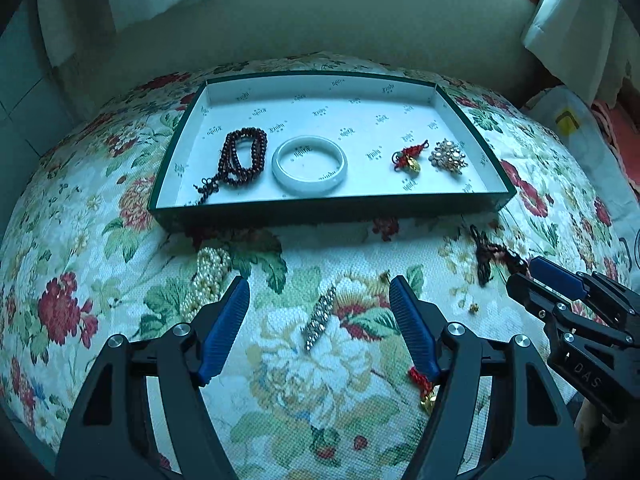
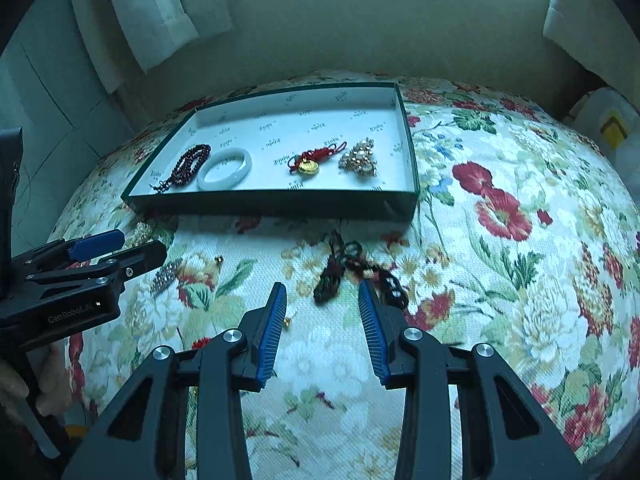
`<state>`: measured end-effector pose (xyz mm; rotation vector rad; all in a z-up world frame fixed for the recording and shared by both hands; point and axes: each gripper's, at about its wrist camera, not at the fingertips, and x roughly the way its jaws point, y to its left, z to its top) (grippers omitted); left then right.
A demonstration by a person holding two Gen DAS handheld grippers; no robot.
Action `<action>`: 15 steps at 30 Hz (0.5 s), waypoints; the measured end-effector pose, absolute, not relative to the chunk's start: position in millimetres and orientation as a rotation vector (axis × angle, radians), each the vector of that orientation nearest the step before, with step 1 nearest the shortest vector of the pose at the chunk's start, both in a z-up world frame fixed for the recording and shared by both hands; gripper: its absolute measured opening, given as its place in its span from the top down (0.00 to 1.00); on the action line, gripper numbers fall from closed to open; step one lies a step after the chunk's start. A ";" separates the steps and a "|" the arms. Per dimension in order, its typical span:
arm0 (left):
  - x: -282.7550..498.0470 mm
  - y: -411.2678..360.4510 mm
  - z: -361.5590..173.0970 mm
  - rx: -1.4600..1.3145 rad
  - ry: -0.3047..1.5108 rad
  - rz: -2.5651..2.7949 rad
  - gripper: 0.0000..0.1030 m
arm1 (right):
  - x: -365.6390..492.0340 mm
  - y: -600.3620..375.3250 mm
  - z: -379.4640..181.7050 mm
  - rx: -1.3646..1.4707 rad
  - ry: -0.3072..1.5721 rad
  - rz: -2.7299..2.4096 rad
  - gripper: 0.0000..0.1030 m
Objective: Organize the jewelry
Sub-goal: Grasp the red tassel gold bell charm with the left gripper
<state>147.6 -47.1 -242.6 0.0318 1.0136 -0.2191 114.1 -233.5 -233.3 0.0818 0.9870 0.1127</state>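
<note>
**Jewelry sort: four pieces in box, rest on cloth**

Floral cloth (image 1: 320,380) covered the rounded surface, with a pale wall and curtains behind. On it sat a shallow green box (image 1: 328,210) with a white printed lining. Inside, left to right along the near side: dark red bead strand (image 1: 242,156), pale jade-like bangle (image 1: 309,166) just beside it, red knotted charm with gold pendant (image 1: 410,156), and a pearl-and-gold brooch (image 1: 448,156) close to the charm.

Outside the box, on the cloth: pearl bunch (image 1: 208,276) near the left tongs' left finger; a rhinestone bar clip (image 1: 320,316) lying between the fingers of the left tongs (image 1: 320,292); a second red-and-gold charm (image 1: 424,390) partly hidden under its right finger; a small gold bead (image 1: 474,307).

Left tongs stood wide apart, holding nothing.

Right tongs (image 2: 322,296) also stood apart and empty. A dark braided cord bracelet (image 2: 352,272) lay just ahead of the tips, its far loop running beside the right finger. Contact with it could not be told.
</note>
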 end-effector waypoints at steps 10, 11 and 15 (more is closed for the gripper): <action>110.8 -64.8 -251.5 0.041 1.051 -0.237 0.30 | 80.5 -251.9 -238.1 0.102 1.011 0.071 0.63; 108.5 -66.6 -252.0 0.041 1.052 -0.237 0.30 | 78.6 -253.8 -238.2 0.106 1.013 0.068 0.63; 100.5 -75.1 -255.2 0.051 1.063 -0.245 0.30 | 71.1 -261.8 -237.9 0.120 1.015 0.050 0.63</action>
